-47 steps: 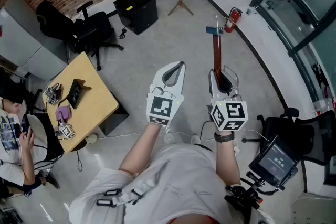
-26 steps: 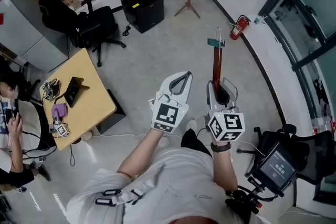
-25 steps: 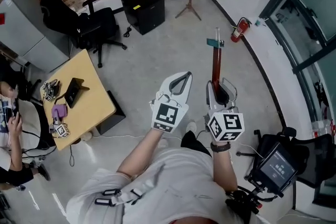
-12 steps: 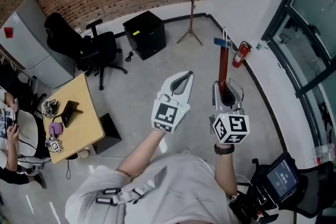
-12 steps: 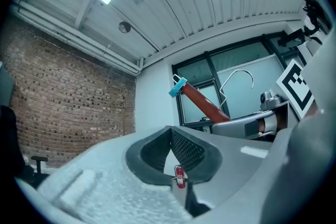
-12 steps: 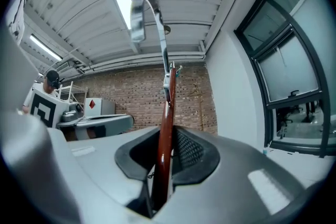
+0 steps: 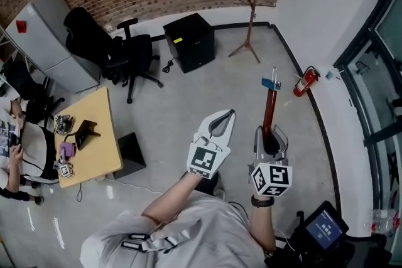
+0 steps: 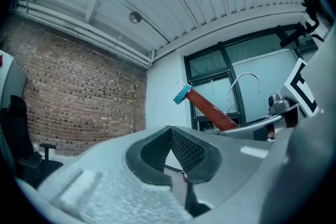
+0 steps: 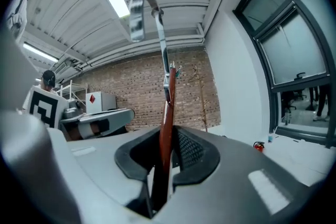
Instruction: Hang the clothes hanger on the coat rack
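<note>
A red-brown wooden clothes hanger [image 7: 269,111] with a blue clip [image 7: 271,83] at its far end stands in my right gripper [image 7: 271,132], which is shut on its lower part. In the right gripper view the hanger's wood [image 9: 166,123] rises between the pads and its metal hook [image 9: 148,12] curls overhead. The wooden coat rack [image 7: 252,8] stands far ahead in the corner by the brick wall; it also shows as a thin coat rack [image 9: 202,97] in the right gripper view. My left gripper [image 7: 227,116] is held beside the right one, shut and empty. The hanger [image 8: 210,110] passes on its right.
A black cabinet [image 7: 190,42] and a black office chair [image 7: 129,54] stand by the brick wall. A wooden table [image 7: 91,138] with small items and a seated person [image 7: 19,147] are at the left. A fire extinguisher [image 7: 305,81] leans on the right wall.
The person has walked toward the corner: the coat rack, cabinet and chair now lie nearer in view. Both grippers went along, the right one still shut on the hanger.
</note>
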Tool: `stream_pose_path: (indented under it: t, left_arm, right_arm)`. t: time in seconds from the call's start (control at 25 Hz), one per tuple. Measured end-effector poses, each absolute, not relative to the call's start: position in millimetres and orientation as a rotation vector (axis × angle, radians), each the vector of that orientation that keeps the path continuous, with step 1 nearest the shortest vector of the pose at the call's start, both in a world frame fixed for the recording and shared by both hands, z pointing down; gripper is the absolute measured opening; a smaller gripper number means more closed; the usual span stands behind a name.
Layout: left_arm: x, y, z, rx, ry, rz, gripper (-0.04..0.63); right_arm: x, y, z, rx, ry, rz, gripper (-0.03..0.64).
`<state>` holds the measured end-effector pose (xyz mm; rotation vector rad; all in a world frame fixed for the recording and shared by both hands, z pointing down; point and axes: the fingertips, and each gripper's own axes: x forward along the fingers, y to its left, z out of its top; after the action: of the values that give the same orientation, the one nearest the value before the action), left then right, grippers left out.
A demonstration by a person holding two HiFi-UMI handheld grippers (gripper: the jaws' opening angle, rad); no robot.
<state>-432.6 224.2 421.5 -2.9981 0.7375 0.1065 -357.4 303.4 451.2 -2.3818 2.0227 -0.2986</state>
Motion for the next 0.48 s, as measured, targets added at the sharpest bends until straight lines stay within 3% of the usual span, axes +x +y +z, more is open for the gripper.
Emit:
stream_pose_path:
  t: [0.48]
  left_arm:
    - [-303,74,417,-3.031,0.69,0.295,0.0]
  right_arm:
    - [-233,186,423,-2.549,1.882,-0.195,0.063]
